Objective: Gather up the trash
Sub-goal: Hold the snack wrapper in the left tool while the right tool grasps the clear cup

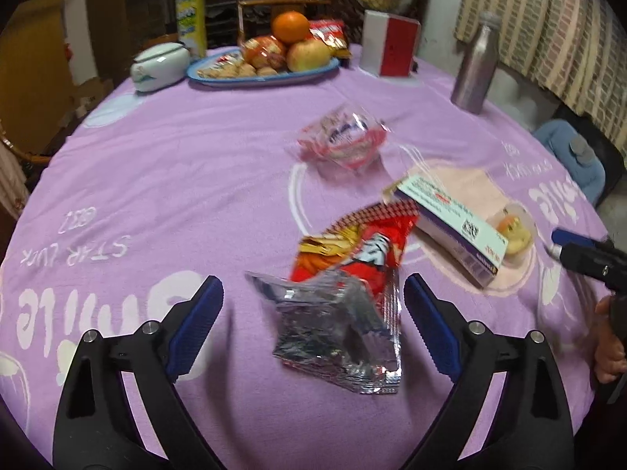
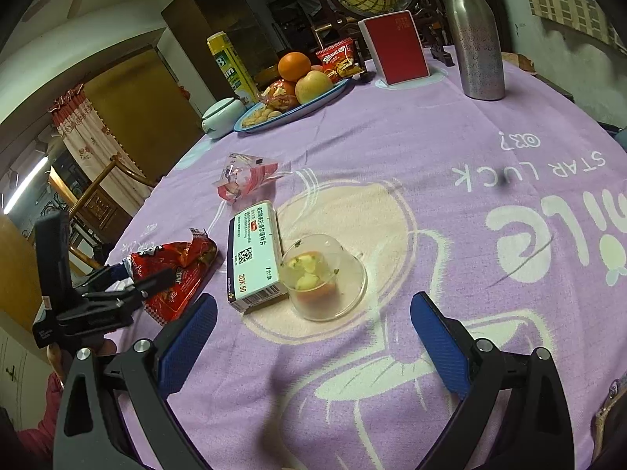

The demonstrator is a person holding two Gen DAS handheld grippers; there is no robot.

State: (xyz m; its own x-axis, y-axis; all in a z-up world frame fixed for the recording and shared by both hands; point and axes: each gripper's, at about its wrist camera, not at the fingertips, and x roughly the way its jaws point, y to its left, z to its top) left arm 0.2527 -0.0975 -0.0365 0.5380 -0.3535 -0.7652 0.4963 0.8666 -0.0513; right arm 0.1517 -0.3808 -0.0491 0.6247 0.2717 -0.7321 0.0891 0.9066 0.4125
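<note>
- Red snack wrapper (image 1: 348,270), torn open: printed red outside toward the far end, crinkled silver foil lining splayed at the near end. It looks blurred in the left wrist view; whether it lies flat on the purple tablecloth (image 1: 156,180) or is just above it, cannot tell.
- Left gripper (image 1: 313,297) has its blue-padded fingers (image 1: 198,325) spread wide. The wrapper sits between them and neither pad touches it.
- Right gripper (image 2: 313,321) stands open too, nothing between its fingers; bare cloth under it.
- Just right of the wrapper: a white and purple medicine box (image 1: 450,227), flat on the cloth, its far corner close to the wrapper's red end.
- Right of the box, touching or nearly so: a clear plastic cup (image 2: 325,278) on its side with fruit scraps inside.
- Farther off, centre: a crumpled clear and red bag (image 1: 341,141), well apart from the wrapper.
- Far edge: blue plate (image 1: 313,72) with an orange, apple and biscuits; white lidded pot (image 1: 156,64) to its left; yellow canister (image 1: 191,8); red and white box (image 1: 388,45); steel bottle (image 1: 474,66) far right.
- Wrapper's long axis runs near to far, leaning slightly right; foil mouth points near, toward the left gripper.
</note>
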